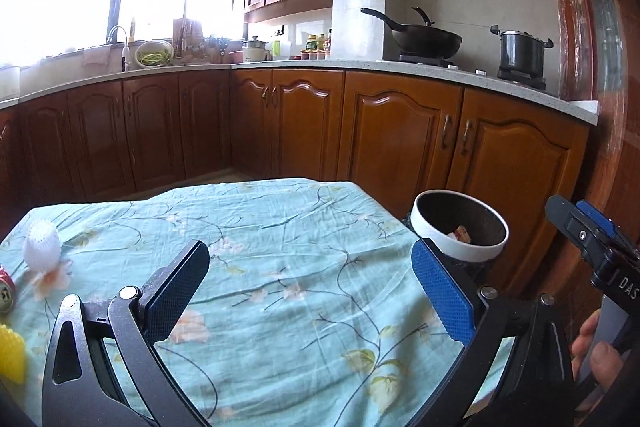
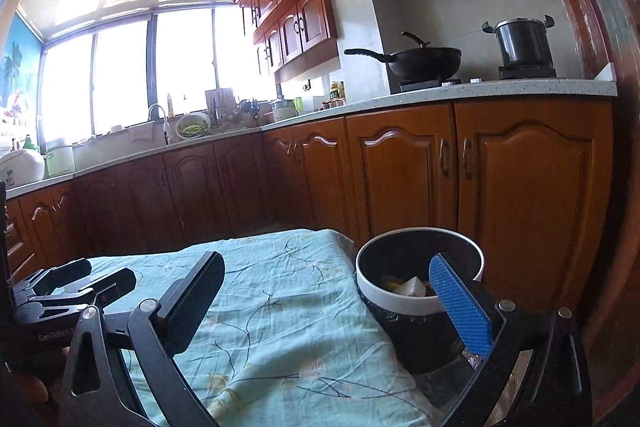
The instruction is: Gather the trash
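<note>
We hold the left hand-held gripper spread wide, empty, above the worktop; the right hand-held gripper likewise gapes, grasping nothing; the trash bin stands off the worktop's right edge.

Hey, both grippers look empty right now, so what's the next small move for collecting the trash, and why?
Probably swing the left gripper leftward toward the white foam net. Both the left and the right gripper are open and hold nothing, the trash bin already holds scraps, and the net, a red can and a yellow item lie on the tablecloth at its left edge.
</note>
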`<state>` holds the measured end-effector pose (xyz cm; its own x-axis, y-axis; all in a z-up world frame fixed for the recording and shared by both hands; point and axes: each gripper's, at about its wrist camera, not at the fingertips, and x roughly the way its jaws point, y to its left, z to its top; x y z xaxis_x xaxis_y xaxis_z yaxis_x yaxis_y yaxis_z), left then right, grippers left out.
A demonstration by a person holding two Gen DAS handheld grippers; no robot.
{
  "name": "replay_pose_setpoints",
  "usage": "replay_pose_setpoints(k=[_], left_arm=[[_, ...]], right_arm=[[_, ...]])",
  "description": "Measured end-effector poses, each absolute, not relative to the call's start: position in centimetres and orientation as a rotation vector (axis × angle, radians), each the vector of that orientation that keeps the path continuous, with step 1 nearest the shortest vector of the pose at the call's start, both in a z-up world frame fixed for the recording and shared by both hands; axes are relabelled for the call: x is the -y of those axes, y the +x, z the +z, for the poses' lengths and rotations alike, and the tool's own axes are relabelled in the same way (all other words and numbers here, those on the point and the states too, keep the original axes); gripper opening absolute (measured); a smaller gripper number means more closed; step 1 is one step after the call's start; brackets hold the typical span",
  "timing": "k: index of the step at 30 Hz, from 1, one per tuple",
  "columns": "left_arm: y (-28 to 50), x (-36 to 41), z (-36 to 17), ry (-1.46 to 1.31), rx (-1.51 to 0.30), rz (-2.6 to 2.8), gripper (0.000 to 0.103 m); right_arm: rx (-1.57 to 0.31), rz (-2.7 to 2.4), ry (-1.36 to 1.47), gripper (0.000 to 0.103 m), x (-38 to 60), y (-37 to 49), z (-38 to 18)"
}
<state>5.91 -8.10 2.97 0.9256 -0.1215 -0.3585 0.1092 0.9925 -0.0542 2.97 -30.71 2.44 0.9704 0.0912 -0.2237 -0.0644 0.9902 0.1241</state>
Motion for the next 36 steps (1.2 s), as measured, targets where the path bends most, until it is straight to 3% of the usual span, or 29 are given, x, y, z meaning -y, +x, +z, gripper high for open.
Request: replay_pose_setpoints(k=[36], left_arm=[[3.8, 7.7, 0.8, -0.003, -0.376, -0.036, 0.103]], right_arm=[[-0.250, 0.112, 0.121, 0.103, 29.5, 1.6, 0.5]])
